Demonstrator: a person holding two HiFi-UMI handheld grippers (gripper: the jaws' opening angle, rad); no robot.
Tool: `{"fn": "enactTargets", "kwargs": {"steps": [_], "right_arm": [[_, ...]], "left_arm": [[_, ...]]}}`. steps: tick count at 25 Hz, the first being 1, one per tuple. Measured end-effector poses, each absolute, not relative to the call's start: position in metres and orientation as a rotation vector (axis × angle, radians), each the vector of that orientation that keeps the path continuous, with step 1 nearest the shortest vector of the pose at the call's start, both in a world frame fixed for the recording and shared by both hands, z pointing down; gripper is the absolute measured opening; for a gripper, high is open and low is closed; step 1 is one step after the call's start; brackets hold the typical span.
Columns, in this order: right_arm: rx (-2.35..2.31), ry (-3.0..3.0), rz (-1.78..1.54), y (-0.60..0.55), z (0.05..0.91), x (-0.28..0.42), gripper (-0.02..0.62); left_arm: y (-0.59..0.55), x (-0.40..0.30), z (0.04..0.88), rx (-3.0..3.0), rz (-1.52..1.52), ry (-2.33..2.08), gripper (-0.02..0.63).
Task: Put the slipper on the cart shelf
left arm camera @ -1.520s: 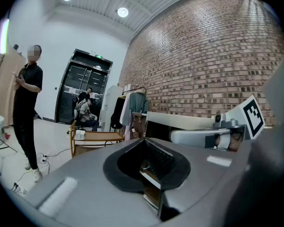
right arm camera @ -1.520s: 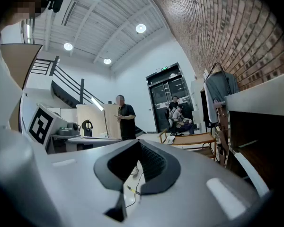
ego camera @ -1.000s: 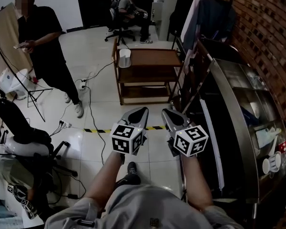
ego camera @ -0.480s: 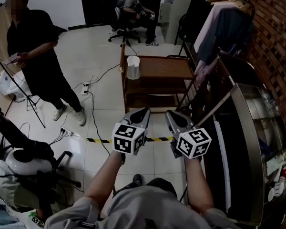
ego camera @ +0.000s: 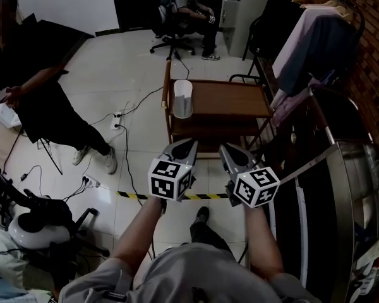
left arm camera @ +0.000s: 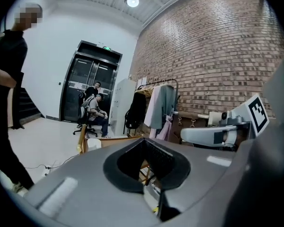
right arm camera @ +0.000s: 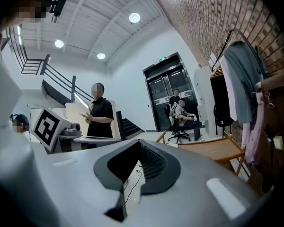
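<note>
Bottom centre of head view: I'm holding left gripper (ego camera: 188, 146) and right gripper (ego camera: 225, 149) side by side over the floor, both pressed together, nothing pinched. Wooden cart (ego camera: 230, 100) sits just above them in frame. A white object (ego camera: 182, 98) stands at the left edge of its top; I can't tell if that's the slipper.
Left gripper view: jaws closed, empty, cart top at centre-left behind the tips.
Right gripper view: jaws closed, empty, cart at right of frame.
</note>
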State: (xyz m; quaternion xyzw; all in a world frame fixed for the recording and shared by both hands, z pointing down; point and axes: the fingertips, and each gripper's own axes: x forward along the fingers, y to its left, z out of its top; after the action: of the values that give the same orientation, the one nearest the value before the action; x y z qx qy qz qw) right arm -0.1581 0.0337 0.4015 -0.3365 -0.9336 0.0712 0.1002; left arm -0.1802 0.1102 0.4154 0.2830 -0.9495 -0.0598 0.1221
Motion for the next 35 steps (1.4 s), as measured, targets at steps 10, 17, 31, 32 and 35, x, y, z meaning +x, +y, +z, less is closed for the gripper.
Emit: {"fn": "enactTargets", "kwargs": {"steps": [10, 17, 31, 32, 35], "right_arm": [[-1.068, -2.715, 0.231, 0.013, 0.409, -0.304, -0.002], [-1.061, -2.694, 0.237, 0.01, 0.425, -0.368, -0.002], [-0.881, -2.599, 0.253, 0.025, 0.501, -0.472, -0.002], [-0.866, -2.593, 0.258, 0.027, 0.507, -0.48, -0.002], [-0.826, -2.58, 0.271, 0.03, 0.521, -0.503, -0.002]], "left_arm": [[0.086, -0.324, 0.442, 0.707, -0.143, -2.741, 0.008], [0.094, -0.392, 0.467, 0.603, -0.104, -2.725, 0.008], [0.151, -0.535, 0.589, 0.393, -0.067, -2.626, 0.011], [0.153, -0.544, 0.599, 0.387, -0.067, -2.617, 0.019], [0.159, -0.572, 0.628, 0.371, -0.063, -2.584, 0.085]]}}
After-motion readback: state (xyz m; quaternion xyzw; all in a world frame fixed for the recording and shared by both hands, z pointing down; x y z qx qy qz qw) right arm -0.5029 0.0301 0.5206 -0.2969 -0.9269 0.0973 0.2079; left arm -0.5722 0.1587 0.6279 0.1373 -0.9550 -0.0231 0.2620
